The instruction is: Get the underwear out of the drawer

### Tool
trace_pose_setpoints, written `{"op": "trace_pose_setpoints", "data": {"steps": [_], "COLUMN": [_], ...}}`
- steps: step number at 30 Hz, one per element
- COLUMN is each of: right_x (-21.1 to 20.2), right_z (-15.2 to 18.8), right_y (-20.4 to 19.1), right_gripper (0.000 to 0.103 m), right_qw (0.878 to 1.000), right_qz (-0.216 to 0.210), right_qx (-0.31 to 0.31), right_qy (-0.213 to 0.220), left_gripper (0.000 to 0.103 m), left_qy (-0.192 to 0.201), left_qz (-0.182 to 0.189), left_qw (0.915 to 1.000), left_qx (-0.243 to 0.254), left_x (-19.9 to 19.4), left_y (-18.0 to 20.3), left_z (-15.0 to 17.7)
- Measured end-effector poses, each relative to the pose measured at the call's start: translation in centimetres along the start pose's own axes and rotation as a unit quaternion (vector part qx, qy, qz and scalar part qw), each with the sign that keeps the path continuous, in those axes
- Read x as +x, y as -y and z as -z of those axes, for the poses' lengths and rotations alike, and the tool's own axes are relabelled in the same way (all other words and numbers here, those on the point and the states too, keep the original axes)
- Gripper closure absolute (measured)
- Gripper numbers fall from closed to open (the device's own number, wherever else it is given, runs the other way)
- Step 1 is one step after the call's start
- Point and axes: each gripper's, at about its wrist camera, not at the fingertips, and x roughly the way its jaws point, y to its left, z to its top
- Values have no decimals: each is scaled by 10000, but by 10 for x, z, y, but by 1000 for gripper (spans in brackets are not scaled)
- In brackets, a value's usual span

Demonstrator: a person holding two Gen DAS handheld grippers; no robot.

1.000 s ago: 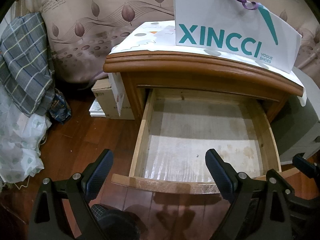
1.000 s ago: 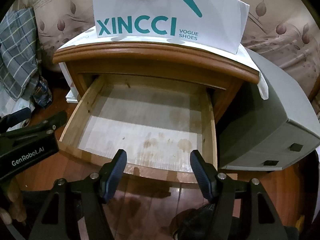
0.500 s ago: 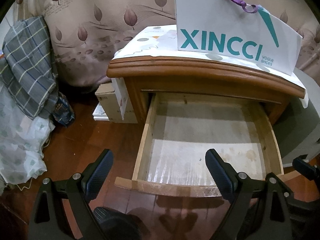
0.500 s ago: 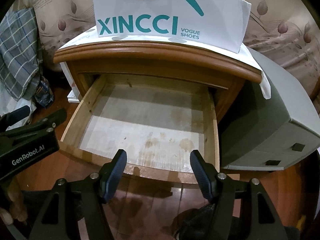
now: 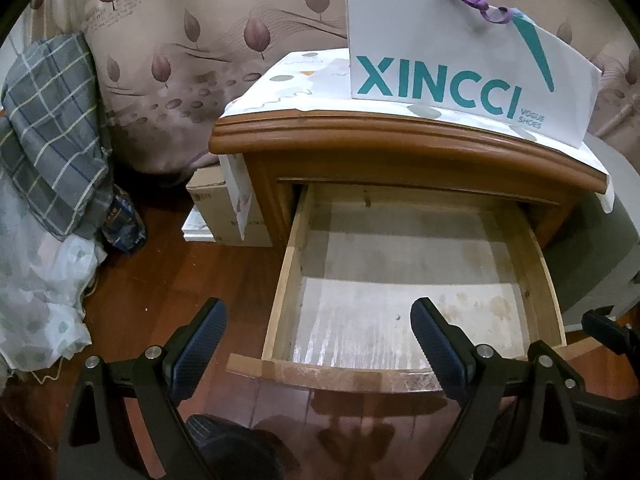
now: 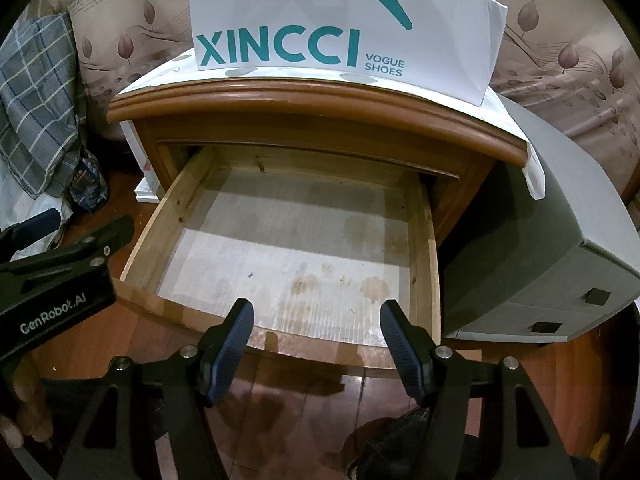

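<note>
Open drawer ahead of both tongs, way in from above

Ahead of the right gripper (image 6: 316, 316) and left gripper (image 5: 318, 318), both with jaws apart, the drawer (image 5: 280, 280) stands pulled out, its stained floor bare and open from above. The nightstand top (image 6: 320, 100) overhangs its far end. A grey box (image 6: 560, 240) crowds the right side; cardboard boxes (image 5: 216, 208) and checked cloth (image 5: 52, 140) stand left.

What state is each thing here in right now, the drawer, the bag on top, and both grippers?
drawer: pulled open, nothing visible inside.
shoe bag: upright on the nightstand, cloth poking out the top.
left gripper: open, holding nothing.
right gripper: open, holding nothing.
</note>
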Motion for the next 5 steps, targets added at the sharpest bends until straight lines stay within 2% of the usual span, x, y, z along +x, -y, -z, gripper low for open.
{"op": "trace_pose_setpoints", "data": {"steps": [5], "right_x": [1], "right_z": [-1], "right_y": [0], "right_gripper": [35], "right_qw": [10000], "right_qz": [-9], "right_qx": [-19], "right_qy": [8], "left_gripper": [11], "left_qy": [76], "left_qz": [-127], "left_qw": [9999], "left_qx": [63], "left_x": [-3], "left_y": [3], "left_z": [-1]}}
